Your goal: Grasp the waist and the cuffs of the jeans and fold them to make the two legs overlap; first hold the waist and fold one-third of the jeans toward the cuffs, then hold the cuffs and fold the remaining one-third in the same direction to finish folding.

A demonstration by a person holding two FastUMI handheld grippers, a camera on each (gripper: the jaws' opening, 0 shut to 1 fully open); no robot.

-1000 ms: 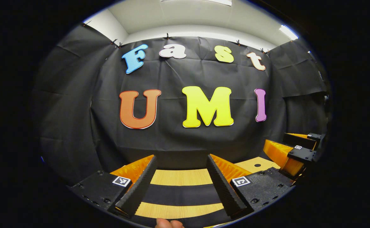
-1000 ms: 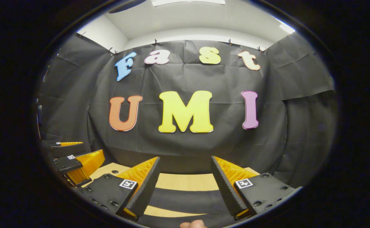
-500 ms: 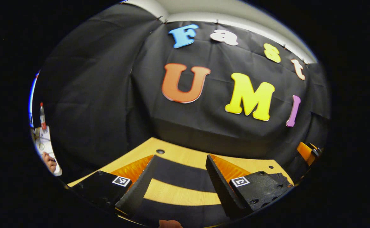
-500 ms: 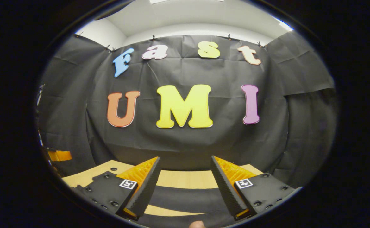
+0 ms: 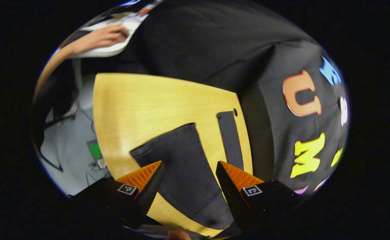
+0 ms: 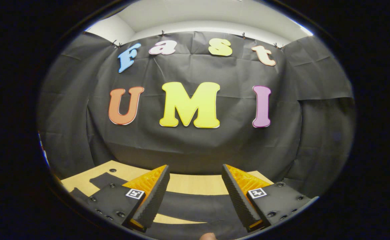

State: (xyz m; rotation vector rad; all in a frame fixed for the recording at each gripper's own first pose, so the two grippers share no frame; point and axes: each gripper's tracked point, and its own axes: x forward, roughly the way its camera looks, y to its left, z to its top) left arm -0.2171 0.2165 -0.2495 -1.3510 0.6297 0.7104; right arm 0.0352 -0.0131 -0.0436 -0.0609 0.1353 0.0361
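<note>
Left gripper view: a person's hand [image 5: 106,35] rests on something white at the far left; the pale wood-grain table [image 5: 141,103] carries dark, matte jeans [image 5: 181,160], two legs spread apart and flat. The left gripper [image 5: 189,180] hangs above one leg, ridged fingers spread wide, holding nothing. In the right gripper view, the right gripper [image 6: 196,190] gapes too, over dark cloth on the table.

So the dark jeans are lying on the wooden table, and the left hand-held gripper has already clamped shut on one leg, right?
Not quite. The jeans do lie on the wooden table, but the left hand-held gripper has not clamped on anything. In the left gripper view its fingers stand wide apart, with one leg showing in the gap between them.
</note>
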